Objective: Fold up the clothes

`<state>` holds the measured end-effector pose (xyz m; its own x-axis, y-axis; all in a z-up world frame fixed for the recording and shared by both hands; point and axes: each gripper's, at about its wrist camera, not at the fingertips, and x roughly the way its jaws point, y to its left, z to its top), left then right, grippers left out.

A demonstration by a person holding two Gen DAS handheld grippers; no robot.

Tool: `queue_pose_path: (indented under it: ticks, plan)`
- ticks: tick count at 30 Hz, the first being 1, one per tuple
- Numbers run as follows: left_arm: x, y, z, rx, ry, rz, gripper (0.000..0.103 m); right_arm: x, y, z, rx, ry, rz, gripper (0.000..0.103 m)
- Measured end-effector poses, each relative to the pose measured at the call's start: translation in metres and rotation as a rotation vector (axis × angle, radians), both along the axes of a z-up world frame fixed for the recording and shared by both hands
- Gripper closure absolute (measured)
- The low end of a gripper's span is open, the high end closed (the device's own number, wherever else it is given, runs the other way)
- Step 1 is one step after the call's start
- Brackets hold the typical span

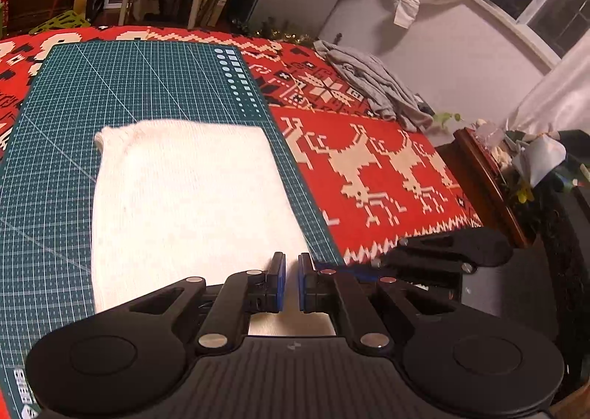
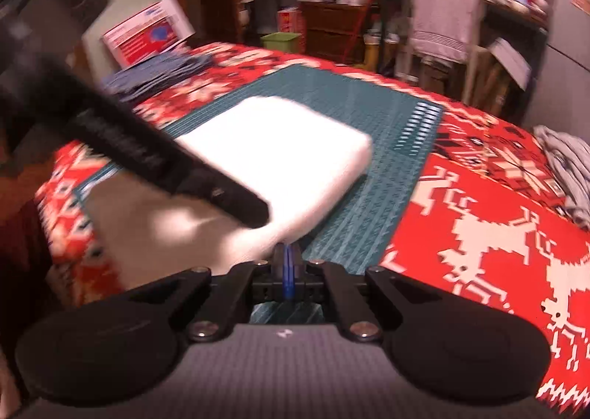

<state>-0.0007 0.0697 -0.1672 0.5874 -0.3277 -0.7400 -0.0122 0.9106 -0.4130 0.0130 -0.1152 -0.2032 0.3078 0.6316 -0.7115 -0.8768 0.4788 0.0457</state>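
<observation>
Both claws sit at the near right corner of the white knit garment (image 1: 191, 205). Left gripper (image 1: 291, 279): its blue-padded fingers (image 1: 280, 280) stand a narrow gap apart, with pale fabric showing in the gap and beneath them; whether they pinch any cloth I cannot tell. Right gripper (image 2: 287, 266): its blue pads are pressed together, only a thin line between them, right at the garment's near corner; motion blur hides whether fabric is caught there.

The garment lies folded into a thick rectangle on the green cutting mat (image 1: 110, 87), its near end reaching off the mat toward the camera. The mat rests on a red tablecloth (image 1: 368, 168) patterned with cream reindeer.

Only the left wrist view shows the knit's ribbed far edge sharply, the right gripper's black linkage just to the right of the left fingers, a crumpled grey garment (image 1: 372, 83) at the table's far right, and a knotted white curtain (image 1: 405, 2) by the window. Only the right wrist view shows the left gripper's black body (image 2: 147, 150) slanting down from the upper left across the garment, blue folded cloth (image 2: 162, 72) at the far left of the table, and a towel (image 2: 442, 21) draped over a chair. Both tools point forward and slightly downward, low over the table edge.
</observation>
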Motion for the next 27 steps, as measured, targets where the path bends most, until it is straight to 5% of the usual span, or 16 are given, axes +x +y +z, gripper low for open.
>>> queue_pose_path:
  ticks: [27]
  plan:
    - [-0.054,-0.018,0.001,0.008,0.051,-0.076,0.097,-0.057,-0.016,0.016,-0.064,0.025,0.085,0.102]
